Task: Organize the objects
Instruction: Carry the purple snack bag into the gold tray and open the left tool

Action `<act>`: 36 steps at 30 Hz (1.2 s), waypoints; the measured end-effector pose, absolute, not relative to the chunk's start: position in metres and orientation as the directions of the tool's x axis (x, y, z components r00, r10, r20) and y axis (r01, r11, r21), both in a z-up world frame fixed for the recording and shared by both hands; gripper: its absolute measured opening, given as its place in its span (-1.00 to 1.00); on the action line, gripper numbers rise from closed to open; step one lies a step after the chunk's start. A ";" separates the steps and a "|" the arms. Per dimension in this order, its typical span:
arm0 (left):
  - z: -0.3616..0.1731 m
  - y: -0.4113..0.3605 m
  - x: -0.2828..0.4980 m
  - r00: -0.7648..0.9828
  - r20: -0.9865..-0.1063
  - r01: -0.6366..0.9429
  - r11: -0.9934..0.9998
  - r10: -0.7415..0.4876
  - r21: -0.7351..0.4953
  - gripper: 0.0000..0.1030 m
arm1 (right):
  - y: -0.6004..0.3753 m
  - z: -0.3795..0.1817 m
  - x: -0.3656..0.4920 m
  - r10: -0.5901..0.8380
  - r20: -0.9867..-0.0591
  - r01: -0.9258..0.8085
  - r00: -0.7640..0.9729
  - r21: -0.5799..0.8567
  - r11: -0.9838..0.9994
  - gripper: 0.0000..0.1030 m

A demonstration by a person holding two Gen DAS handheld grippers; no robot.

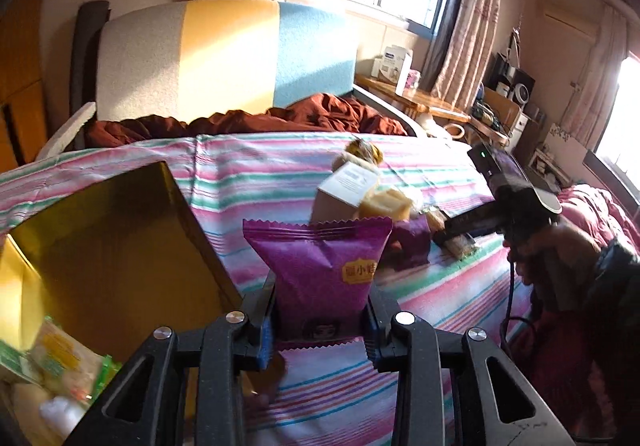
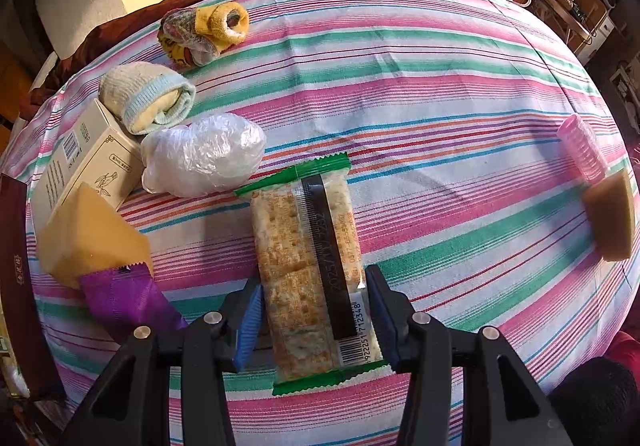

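On the striped bed (image 2: 440,94), the left gripper (image 1: 320,330) grips a purple snack bag (image 1: 320,266) to drop in the gold box (image 1: 108,246), while the right gripper (image 2: 316,326) clamps a cracker pack (image 2: 308,270).

both grippers (image 1: 320,330) (image 2: 316,322) are black plastic frames with triangular cut-outs, round silver screws at the joints and ribbed blue pads (image 2: 249,320) inside the fingers. a black cable (image 1: 510,298) trails from the right one.
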State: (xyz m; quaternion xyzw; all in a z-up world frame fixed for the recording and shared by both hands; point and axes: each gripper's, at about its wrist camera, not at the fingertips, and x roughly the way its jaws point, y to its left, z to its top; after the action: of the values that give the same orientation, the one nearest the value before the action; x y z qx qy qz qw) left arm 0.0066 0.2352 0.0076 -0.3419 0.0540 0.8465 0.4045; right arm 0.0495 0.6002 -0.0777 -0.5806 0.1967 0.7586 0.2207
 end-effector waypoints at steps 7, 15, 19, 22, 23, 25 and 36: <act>0.002 0.162 -0.081 -0.544 -0.724 -0.498 -0.858 0.423 -0.127 -0.32 | 0.598 -0.076 0.046 0.112 -0.968 -0.560 -0.225 0.034 -0.828 -0.03; -0.039 0.103 -0.156 -0.521 -0.838 -0.262 -0.965 0.160 -0.021 -0.32 | 0.595 -0.074 0.043 0.113 -0.968 -0.560 -0.224 0.033 -0.828 -0.03; -0.057 0.097 -0.168 -0.495 -0.863 -0.230 -0.973 0.096 0.024 -0.32 | 0.596 -0.074 0.043 0.114 -0.968 -0.560 -0.224 0.032 -0.828 -0.03; -0.064 0.094 -0.174 -0.481 -0.875 -0.204 -0.978 0.059 0.046 -0.31 | 0.594 -0.074 0.044 0.114 -0.968 -0.560 -0.224 0.032 -0.828 -0.03; -0.065 0.093 -0.176 -0.473 -0.879 -0.191 -0.981 0.053 0.044 -0.30 | 0.594 -0.074 0.043 0.114 -0.968 -0.560 -0.224 0.032 -0.828 -0.03; -0.068 0.092 -0.179 -0.472 -0.881 -0.179 -0.982 0.034 0.058 -0.26 | 0.594 -0.074 0.043 0.114 -0.968 -0.560 -0.224 0.032 -0.828 -0.03; -0.054 0.084 -0.167 -0.530 -0.847 -0.164 -0.985 0.046 0.050 0.03 | 0.589 -0.074 0.037 0.114 -0.968 -0.561 -0.224 0.032 -0.827 -0.03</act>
State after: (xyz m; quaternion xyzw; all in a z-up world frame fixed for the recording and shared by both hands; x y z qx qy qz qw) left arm -0.1670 0.0839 -0.0543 -0.4811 0.0616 0.8724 0.0602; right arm 0.0371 0.5890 -0.0739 -0.5819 0.1920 0.7582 0.2227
